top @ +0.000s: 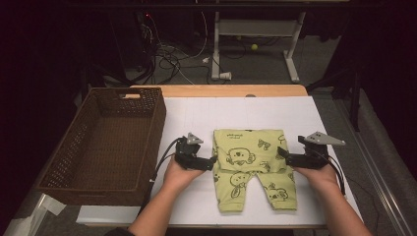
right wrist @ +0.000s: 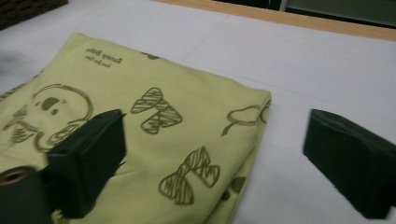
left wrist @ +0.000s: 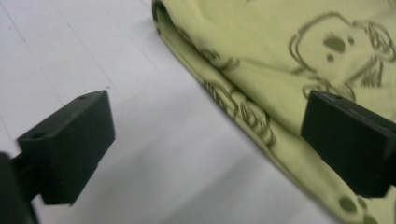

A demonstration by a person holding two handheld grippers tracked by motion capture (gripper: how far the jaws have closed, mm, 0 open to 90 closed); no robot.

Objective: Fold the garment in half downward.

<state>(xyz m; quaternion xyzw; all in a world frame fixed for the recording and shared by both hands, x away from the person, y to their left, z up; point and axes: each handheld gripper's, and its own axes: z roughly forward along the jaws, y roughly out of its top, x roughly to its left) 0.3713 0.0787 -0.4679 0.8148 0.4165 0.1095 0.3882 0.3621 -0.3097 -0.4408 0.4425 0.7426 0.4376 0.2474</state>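
Note:
A light green baby garment [top: 251, 157] with dark koala and butterfly prints lies folded flat on the white table cover [top: 236, 110], its two legs toward the person. My left gripper [top: 212, 162] sits at the garment's left edge, jaws wide open. In the left gripper view [left wrist: 205, 140], one jaw is over the cloth [left wrist: 280, 46] and the other over bare white surface. My right gripper [top: 281, 155] is at the garment's right edge, also open. In the right gripper view [right wrist: 215, 163], its jaws straddle the folded edge of the cloth [right wrist: 154, 121] without pressing on it.
A brown wicker basket [top: 160, 118] stands at the left of the table, close to my left gripper. The table's wooden far edge [top: 221, 91] shows behind the white cover. Beyond it are cables and a desk frame [top: 255, 29] on the floor.

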